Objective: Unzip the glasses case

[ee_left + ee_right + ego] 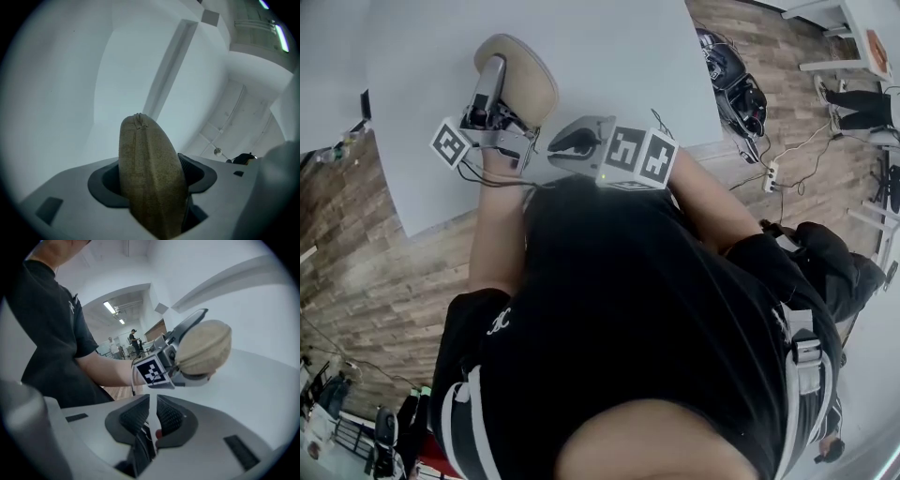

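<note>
Tan woven fabric marks the glasses case (pixel 523 75). It is held up over the white counter (pixel 619 56), at about eleven o'clock in the head view, pinched across its width by the left gripper (pixel 495 94). The right gripper (pixel 152 414) has its jaws pressed almost together with nothing between them. In the head view it sits near the case, at the case's five o'clock.

The step in hand looks like finding and taking the zip pull. To do it well, the left gripper should clamp firmly and present the zipped edge to the right one. The right needs to part its jaws a little and nip only the small tab, not the cloth. It should then draw along the seam rather than away from it, so the case does not twist out of the hold.

Only the left gripper view shows the zip seam (pixel 135 140), running up the case's narrow edge to a puckered end at twelve o'clock. Whether that end is the pull I cannot tell. Only the right gripper view shows the case's broad rounded face, at one o'clock from its jaws. Only the head view shows both grippers together.
</note>
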Demonstrator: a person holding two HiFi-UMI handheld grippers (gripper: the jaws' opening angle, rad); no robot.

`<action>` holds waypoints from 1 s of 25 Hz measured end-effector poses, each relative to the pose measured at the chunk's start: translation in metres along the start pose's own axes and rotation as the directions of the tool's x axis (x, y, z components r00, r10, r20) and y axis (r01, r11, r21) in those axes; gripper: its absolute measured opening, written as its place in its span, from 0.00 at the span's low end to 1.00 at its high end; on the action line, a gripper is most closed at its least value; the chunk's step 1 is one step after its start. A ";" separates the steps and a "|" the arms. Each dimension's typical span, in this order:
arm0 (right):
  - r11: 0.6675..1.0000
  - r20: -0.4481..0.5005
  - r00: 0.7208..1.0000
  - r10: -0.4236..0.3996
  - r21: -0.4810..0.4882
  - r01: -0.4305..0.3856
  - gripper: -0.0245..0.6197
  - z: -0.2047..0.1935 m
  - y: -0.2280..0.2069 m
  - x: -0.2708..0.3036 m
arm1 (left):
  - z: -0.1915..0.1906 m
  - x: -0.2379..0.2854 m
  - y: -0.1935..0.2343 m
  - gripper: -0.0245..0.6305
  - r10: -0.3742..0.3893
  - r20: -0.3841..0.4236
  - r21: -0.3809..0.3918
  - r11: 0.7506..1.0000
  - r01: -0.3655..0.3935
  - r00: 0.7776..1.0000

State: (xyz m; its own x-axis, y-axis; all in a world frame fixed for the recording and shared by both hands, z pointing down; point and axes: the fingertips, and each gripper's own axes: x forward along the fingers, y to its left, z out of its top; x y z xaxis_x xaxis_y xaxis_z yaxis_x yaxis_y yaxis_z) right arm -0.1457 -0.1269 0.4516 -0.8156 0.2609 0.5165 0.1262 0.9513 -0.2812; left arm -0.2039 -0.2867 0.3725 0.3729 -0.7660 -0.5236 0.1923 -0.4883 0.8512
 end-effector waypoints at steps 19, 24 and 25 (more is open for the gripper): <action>0.852 0.391 0.909 -0.147 0.517 -0.084 0.46 0.035 -0.076 -0.068 | -0.067 0.019 0.003 0.52 0.000 -0.339 0.159 0.986 0.058 0.941; 0.843 0.375 0.919 -0.120 0.527 -0.105 0.46 0.019 -0.074 -0.066 | -0.080 0.019 0.015 0.52 0.052 -0.392 0.195 0.980 0.027 0.919; 0.842 0.375 0.916 -0.139 0.532 -0.090 0.46 0.019 -0.076 -0.065 | -0.078 0.018 0.018 0.52 0.077 -0.399 0.211 0.977 0.009 0.914</action>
State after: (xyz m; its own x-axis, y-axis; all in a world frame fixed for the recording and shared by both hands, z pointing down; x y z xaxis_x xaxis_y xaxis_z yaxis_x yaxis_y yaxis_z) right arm -0.1123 -0.2193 0.4242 -0.9769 0.0450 0.2088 -0.1207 0.6903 -0.7134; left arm -0.1230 -0.2767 0.3815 0.7174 -0.5711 -0.3990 -0.0001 -0.5728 0.8197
